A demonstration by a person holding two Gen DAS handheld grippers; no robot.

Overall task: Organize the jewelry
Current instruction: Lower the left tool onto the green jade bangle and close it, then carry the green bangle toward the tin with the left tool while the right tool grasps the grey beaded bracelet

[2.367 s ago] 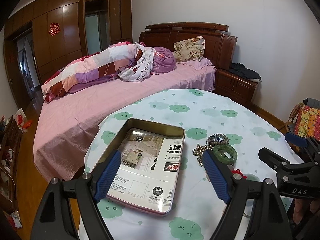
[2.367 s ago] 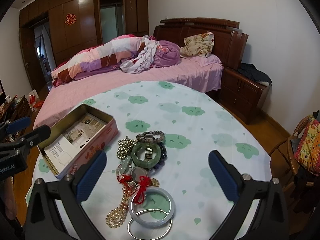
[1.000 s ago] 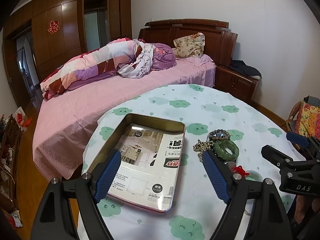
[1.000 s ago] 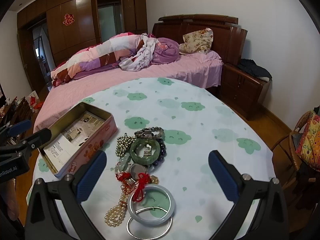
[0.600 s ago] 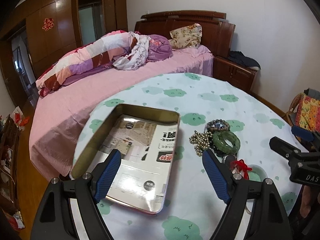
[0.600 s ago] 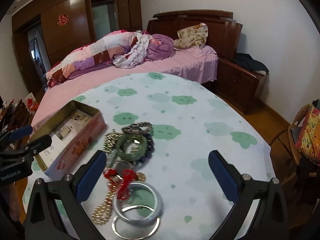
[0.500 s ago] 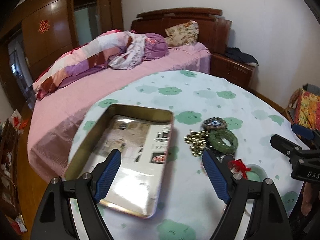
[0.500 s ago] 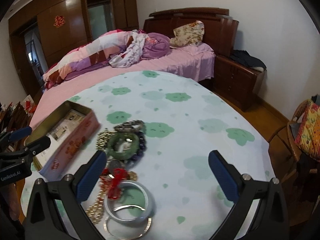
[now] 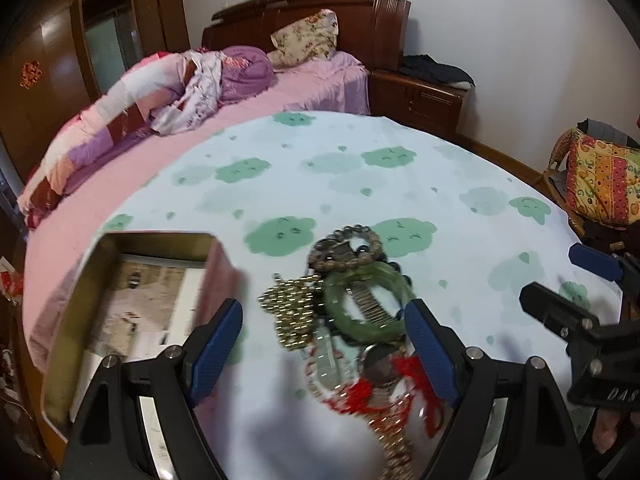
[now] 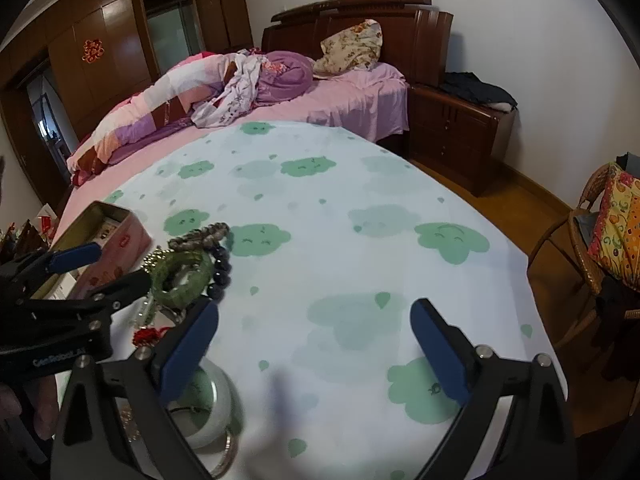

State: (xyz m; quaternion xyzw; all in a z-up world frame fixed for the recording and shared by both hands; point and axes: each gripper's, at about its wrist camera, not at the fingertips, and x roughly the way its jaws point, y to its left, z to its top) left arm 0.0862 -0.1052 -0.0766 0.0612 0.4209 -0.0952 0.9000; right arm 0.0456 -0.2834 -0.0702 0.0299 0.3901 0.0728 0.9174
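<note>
A heap of jewelry lies on the round table: a green jade bangle [image 9: 366,310], a gold bead chain [image 9: 292,314], a brown bead bracelet [image 9: 346,248] and a red-tasselled piece [image 9: 400,384]. My left gripper [image 9: 324,344] is open and hovers over the heap. An open tin box [image 9: 132,308] sits at its left. In the right wrist view the green bangle [image 10: 182,274], a pale bangle [image 10: 212,412] and the box [image 10: 108,236] are at the left. My right gripper [image 10: 314,342] is open over bare cloth.
The table [image 10: 360,220] has a white cloth with green clouds. A pink bed [image 10: 340,100] stands behind it, a wooden nightstand [image 10: 456,128] at its right, and a wicker chair with a bright cushion [image 10: 612,220] at the far right.
My left gripper has swung right from over the tin box to over the jewelry heap. My right gripper has also shifted right, so the heap now sits at its left edge.
</note>
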